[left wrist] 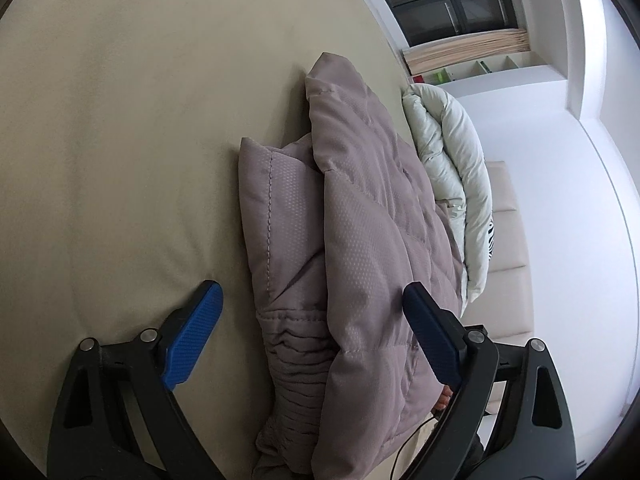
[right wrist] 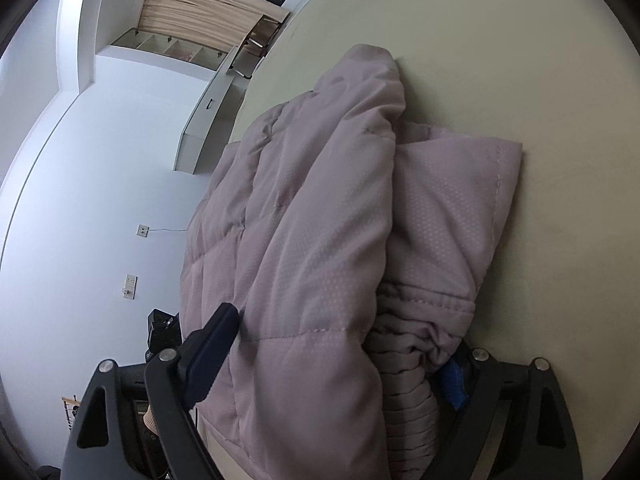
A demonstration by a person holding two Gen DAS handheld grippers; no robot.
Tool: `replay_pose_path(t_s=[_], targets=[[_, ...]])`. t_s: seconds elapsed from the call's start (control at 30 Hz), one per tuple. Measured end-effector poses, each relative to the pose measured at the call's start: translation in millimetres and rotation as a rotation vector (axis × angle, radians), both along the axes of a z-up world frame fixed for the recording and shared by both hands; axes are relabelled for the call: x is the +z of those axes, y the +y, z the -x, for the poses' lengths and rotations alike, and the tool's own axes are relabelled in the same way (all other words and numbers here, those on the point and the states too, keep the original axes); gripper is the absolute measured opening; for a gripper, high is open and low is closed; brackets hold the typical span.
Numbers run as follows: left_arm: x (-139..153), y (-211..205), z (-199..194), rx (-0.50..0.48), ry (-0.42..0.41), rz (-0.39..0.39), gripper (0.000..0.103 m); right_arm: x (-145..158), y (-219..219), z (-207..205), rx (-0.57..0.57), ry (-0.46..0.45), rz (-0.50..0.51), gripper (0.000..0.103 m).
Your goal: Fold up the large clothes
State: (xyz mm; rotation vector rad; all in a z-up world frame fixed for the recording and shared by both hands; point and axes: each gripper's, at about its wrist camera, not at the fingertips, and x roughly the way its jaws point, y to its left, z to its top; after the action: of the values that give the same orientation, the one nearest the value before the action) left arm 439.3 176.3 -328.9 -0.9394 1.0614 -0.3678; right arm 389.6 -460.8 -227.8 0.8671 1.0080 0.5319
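A mauve quilted puffer jacket lies folded in a thick bundle on the beige bed sheet, close to the bed's edge. My left gripper is open wide around the jacket's near end and ribbed cuff. Its left blue pad hovers over bare sheet, apart from the fabric. Its other pad stands at the jacket's far side. In the right wrist view the same jacket fills the gap of my right gripper, which is open. One dark finger lies against its side, and the blue pad is mostly hidden behind the cuff.
A pale rolled duvet lies beyond the jacket, with a cream padded headboard beside it. The bed's edge runs right by the jacket, and white wall with sockets lies past it. A low cabinet and a dark object stand on the floor.
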Motion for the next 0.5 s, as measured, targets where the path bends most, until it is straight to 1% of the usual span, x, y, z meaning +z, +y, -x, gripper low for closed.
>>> replay_pose_path(t_s=[0.1,0.17,0.2,0.23,0.33,0.4,0.5], targets=[[-0.9,-6.5,-17.9,-0.007,0.009,-0.002,0.091,-1.1,6.8,-13.2,0.01,-0.003,0.001,0.09],[-1.1,-8.4,-27.2,-0.012,0.007,0.018,0.09,-3.8,8.4,-18.2,0.009,0.0,-0.002,0.09],[0.2,-9.4,-29.7,-0.021,-0.004,0.042,0.08,-5.6,8.2,-20.9,0.007,0.001,-0.01,0.09],[-3.5,-13.2,-36.3,-0.031,0.008,0.084,0.066,-6.4,8.9,-24.0,0.004,0.002,-0.019,0.09],[-9.3,-27.0,-52.5,-0.053,0.013,0.092,0.063,-7.4,10.5,-28.3,0.008,-0.005,-0.025,0.09],[-13.3,-31.9,-58.9,-0.077,0.016,0.091,0.063,-6.6,10.9,-27.5,0.023,-0.018,-0.032,0.09],[-19.8,-32.1,-65.9,-0.101,0.018,0.125,0.064,-6.0,12.6,-27.6,0.05,-0.031,-0.025,0.089]])
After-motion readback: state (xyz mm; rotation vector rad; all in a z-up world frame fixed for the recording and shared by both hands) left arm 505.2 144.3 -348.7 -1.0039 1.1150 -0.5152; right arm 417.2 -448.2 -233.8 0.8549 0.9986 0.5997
